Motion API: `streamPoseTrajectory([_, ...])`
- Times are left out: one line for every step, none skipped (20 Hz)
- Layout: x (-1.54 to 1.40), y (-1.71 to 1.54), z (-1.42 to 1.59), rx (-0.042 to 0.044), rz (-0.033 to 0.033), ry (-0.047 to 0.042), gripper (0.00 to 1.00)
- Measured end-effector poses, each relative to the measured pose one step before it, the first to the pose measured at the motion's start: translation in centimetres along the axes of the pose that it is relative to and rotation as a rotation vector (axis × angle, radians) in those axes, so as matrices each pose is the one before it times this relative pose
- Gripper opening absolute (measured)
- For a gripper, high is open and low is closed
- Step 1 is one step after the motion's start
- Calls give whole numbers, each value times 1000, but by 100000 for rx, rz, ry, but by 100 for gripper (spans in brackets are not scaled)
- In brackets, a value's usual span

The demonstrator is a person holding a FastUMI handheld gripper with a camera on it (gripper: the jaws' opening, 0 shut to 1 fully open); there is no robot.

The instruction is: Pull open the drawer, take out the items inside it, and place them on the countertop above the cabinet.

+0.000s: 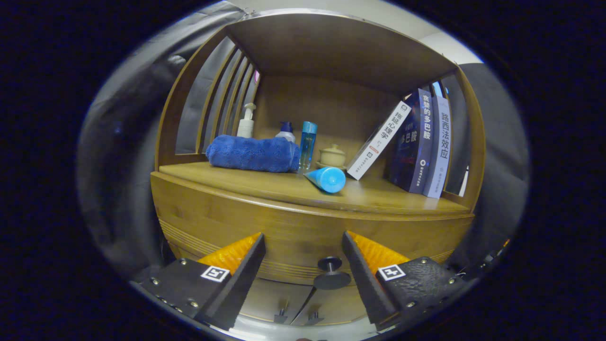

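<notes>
Tongs (303, 265) are hanging released, fingers straddling the drawer knob (331, 273) without touching it. Knob is sitting off-centre toward the right finger, so closing could slip off it.

A rolled blue towel (253, 153) serves as the landmark. Just behind its left part stands a white pump bottle (246, 121). Behind its right end a small bottle with a dark blue cap (286, 130) pokes up. Right beside the towel's right end stands a tall clear blue bottle (307, 144), upright. Further right of that sits a small beige lidded pot (332, 156) on a saucer. Well to the right of the towel, a white-spined book (378, 140) leans against two dark and pale books (423, 142) that stand nearly upright. Above the towel stretches a wooden shelf roof (331, 47), and vertical wooden slats (227, 90) rise behind its left end.
</notes>
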State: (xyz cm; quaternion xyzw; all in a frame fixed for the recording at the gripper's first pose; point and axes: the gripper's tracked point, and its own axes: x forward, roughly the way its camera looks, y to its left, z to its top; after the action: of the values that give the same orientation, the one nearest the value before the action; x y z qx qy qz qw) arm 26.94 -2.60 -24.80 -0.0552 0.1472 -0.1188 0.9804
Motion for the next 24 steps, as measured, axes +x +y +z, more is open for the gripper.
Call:
streamPoseTrajectory([-61,-11,49,-18,-430,-68,98])
streamPoseTrajectory([-8,-27,-55,-511,-377,-167,99])
streamPoseTrajectory([53,9,-41,-766,11,-283,99])
streamPoseTrajectory([-94,65,-45,-842,213,-464,99])
streamPoseTrajectory([-16,-31,-49,-1018,256,-374,99])
streamPoseTrajectory([-42,11,-23,-946,216,-183,99])
streamPoseTrajectory([110,-92,-35,-718,135,-100,98])
streamPoseTrajectory([8,27,-34,-383,94,110,98])
streamPoseTrajectory([-24,-11,16,-242,241,60,98])
streamPoseTrajectory([-71,-29,29,204,533,148,99])
streamPoseTrajectory([-36,152,43,1043,934,350,99])
streamPoseTrajectory([-44,103,86,1631,1464,369,98])
streamPoseTrajectory([-98,-49,232,1390,1128,322,98])
streamPoseTrajectory([-379,-383,282,851,-339,267,98])
streamPoseTrajectory([-524,-380,434,1112,-510,-650,98])
streamPoseTrajectory([-708,-344,517,971,-857,-1020,98])
streamPoseTrajectory([-861,-208,557,374,-33,-1283,99])
streamPoseTrajectory([-1064,-15,728,-47,756,-1675,99])
streamPoseTrajectory([-1119,-104,900,-361,707,-2280,98])
streamPoseTrajectory([-1316,-360,1441,-309,696,-3236,99])
streamPoseTrajectory([-1204,-203,1333,-111,806,-3085,99])
streamPoseTrajectory([-1184,260,1288,183,976,-3018,99])
streamPoseTrajectory([-1159,169,1413,204,1175,-2529,98])
streamPoseTrajectory([-1222,1,1574,438,1421,-1991,98])
